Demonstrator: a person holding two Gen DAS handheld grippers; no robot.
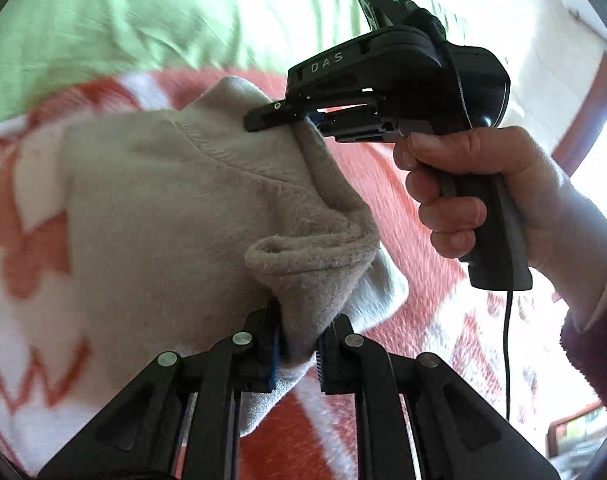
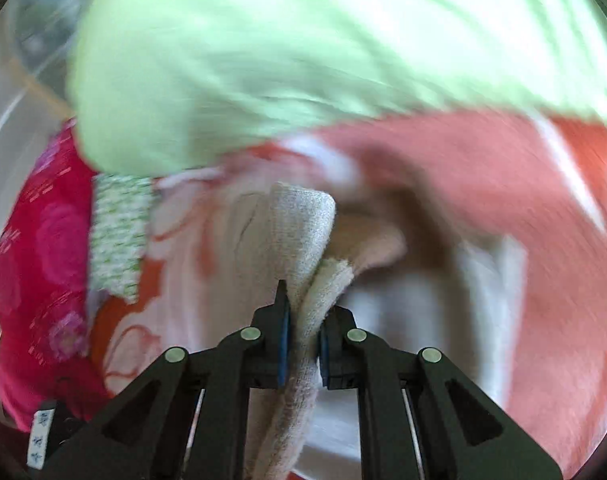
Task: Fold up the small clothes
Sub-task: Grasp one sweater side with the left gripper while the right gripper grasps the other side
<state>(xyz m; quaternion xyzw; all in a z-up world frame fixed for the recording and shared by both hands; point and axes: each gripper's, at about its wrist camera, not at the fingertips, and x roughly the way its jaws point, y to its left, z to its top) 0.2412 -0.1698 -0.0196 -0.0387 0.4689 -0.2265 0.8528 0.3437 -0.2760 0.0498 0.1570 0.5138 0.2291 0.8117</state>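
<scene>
A small beige knit garment (image 1: 163, 208) hangs lifted above an orange and white patterned blanket (image 1: 415, 216). My left gripper (image 1: 299, 340) is shut on its lower rolled hem. My right gripper (image 1: 299, 120) shows in the left wrist view at upper right, shut on the garment's upper edge, with the person's hand (image 1: 475, 192) on its handle. In the right wrist view, my right gripper (image 2: 303, 340) pinches a folded strip of the beige garment (image 2: 299, 232). That view is motion-blurred.
A light green sheet (image 1: 143, 20) lies beyond the blanket, also in the right wrist view (image 2: 263, 60). A bright pink flowered cloth (image 2: 39, 260) and a green-dotted white cloth (image 2: 117, 236) lie at the left. A red frame (image 1: 591, 112) is at the far right.
</scene>
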